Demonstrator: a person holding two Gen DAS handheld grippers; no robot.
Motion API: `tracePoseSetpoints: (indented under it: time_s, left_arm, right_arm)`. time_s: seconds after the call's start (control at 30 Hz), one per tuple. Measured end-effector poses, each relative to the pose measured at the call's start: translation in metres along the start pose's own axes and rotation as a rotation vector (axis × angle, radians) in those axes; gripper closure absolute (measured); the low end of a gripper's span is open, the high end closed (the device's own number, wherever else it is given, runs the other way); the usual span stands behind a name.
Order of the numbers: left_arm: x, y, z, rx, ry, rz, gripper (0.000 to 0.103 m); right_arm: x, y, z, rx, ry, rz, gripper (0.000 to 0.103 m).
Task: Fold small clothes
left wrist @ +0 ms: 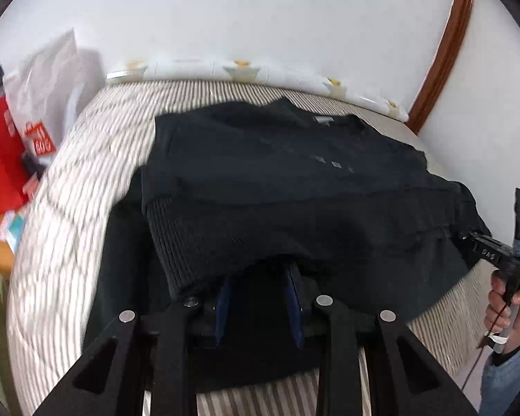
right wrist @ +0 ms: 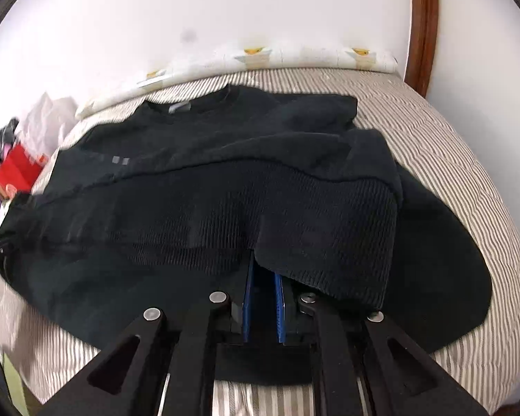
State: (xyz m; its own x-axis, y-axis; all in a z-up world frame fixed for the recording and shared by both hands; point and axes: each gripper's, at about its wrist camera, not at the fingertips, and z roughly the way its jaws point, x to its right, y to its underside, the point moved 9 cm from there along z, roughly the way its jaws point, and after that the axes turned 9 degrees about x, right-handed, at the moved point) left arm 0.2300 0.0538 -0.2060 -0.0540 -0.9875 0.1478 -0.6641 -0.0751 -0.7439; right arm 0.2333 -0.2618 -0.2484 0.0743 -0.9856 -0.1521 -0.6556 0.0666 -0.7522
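A black sweatshirt (left wrist: 277, 173) lies on the striped bed, collar toward the wall; its ribbed hem is lifted and carried toward the chest. It also shows in the right wrist view (right wrist: 225, 180). My left gripper (left wrist: 260, 277) is shut on the hem's left corner; its fingertips are hidden under the cloth. My right gripper (right wrist: 263, 270) is shut on the hem's right corner (right wrist: 329, 235), tips also covered. The right gripper appears at the right edge of the left wrist view (left wrist: 482, 242), pinching the cloth.
The bed (left wrist: 86, 173) has a grey-and-white striped cover. A white pillow with yellow prints (right wrist: 260, 57) lies along the wall. Red and white shopping bags (left wrist: 3, 159) stand beside the bed on the left. A wooden frame (left wrist: 447, 48) rises at the right.
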Motion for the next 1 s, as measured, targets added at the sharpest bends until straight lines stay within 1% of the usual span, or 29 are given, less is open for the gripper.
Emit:
tracePoseSetpoints:
  time_s: [0.07,0.3,0.47,0.53,0.57,0.6,0.63,0.67,0.7,0.73,0.77,0.8,0.83,0.87,0.93,1.0]
  left_arm:
    - [-0.004,-0.014,0.01,0.021,-0.004,-0.006,0.076]
    - [-0.022,-0.062,0.044,0.066,0.016,-0.085,0.076]
    - [-0.034,-0.09,0.068,0.084,-0.01,-0.104,0.076]
    - [-0.039,-0.098,0.07,0.098,-0.006,-0.116,0.076]
    - [-0.042,-0.101,0.068,0.108,-0.009,-0.119,0.073]
    - [-0.049,-0.103,0.065,0.117,-0.022,-0.118,0.07]
    - [-0.055,-0.103,0.063,0.122,-0.035,-0.117,0.063]
    - [-0.059,-0.103,0.062,0.126,-0.041,-0.119,0.058]
    - [-0.064,-0.103,0.062,0.124,-0.042,-0.121,0.056]
    - [-0.07,-0.101,0.063,0.111,-0.048,-0.118,0.053]
    - [-0.074,-0.099,0.064,0.102,-0.053,-0.117,0.052]
    - [-0.079,-0.097,0.064,0.098,-0.053,-0.117,0.052]
    - [-0.081,-0.095,0.066,0.091,-0.044,-0.117,0.051]
    - [-0.082,-0.093,0.068,0.079,-0.038,-0.114,0.05]
    - [-0.08,-0.088,0.082,0.024,-0.023,-0.099,0.05]
    - [-0.08,-0.082,0.096,-0.026,-0.044,-0.1,0.052]
  right_arm:
    - [0.001,-0.016,0.01,0.013,-0.003,0.031,0.093]
    - [0.001,-0.066,0.049,0.03,-0.041,0.09,0.093]
    - [0.005,-0.113,0.067,0.081,-0.031,0.093,0.092]
    - [0.01,-0.134,0.067,0.112,-0.019,0.087,0.088]
    - [0.014,-0.142,0.063,0.136,-0.007,0.082,0.083]
    - [0.017,-0.147,0.061,0.148,0.003,0.076,0.073]
    - [0.023,-0.152,0.058,0.162,0.015,0.061,0.066]
    - [0.028,-0.155,0.056,0.174,0.021,0.053,0.057]
    - [0.031,-0.156,0.056,0.177,0.023,0.047,0.052]
    - [0.034,-0.154,0.059,0.166,0.023,0.035,0.05]
    - [0.037,-0.15,0.064,0.136,0.02,0.011,0.049]
    - [0.039,-0.148,0.068,0.124,0.019,0.001,0.049]
    - [0.042,-0.145,0.074,0.111,0.024,-0.006,0.049]
    - [0.045,-0.14,0.084,0.08,0.03,-0.011,0.048]
    - [0.044,-0.131,0.104,0.02,0.01,-0.012,0.048]
    - [0.047,-0.125,0.118,-0.024,0.019,-0.002,0.049]
